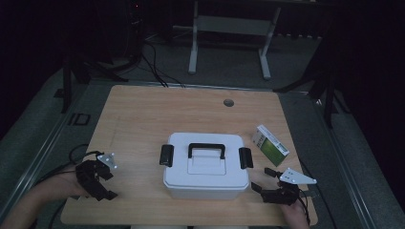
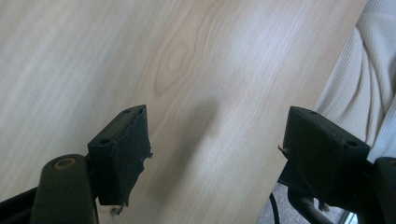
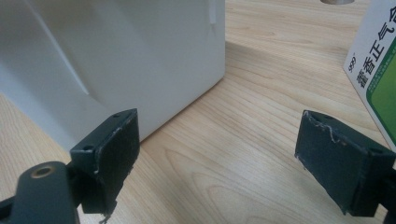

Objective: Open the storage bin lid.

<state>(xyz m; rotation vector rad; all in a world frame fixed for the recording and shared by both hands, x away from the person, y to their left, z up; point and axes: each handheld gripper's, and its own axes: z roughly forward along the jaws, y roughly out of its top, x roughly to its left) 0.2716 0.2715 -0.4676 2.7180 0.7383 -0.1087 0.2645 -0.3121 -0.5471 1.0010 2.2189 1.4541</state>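
A white lidded box (image 1: 205, 164) with a black handle and a black latch on each side stands at the middle front of the wooden table (image 1: 143, 114). To its right lies a green and white carton (image 1: 270, 145). My left gripper (image 1: 108, 185) is over the table's front left corner, open with nothing between its fingers; in the left gripper view it (image 2: 217, 121) faces bare wood. My right gripper (image 1: 261, 179) sits by the box's front right corner, open and empty. In the right gripper view it (image 3: 219, 119) looks along the wood between the box wall (image 3: 116, 56) and the carton (image 3: 378, 70).
A round cable hole (image 1: 229, 102) marks the table's far side. The person's pale ribbed clothing (image 2: 364, 84) lies past the table's front edge. Behind the table stand a white desk frame (image 1: 229, 28), floor cables (image 1: 153, 62) and dark stands.
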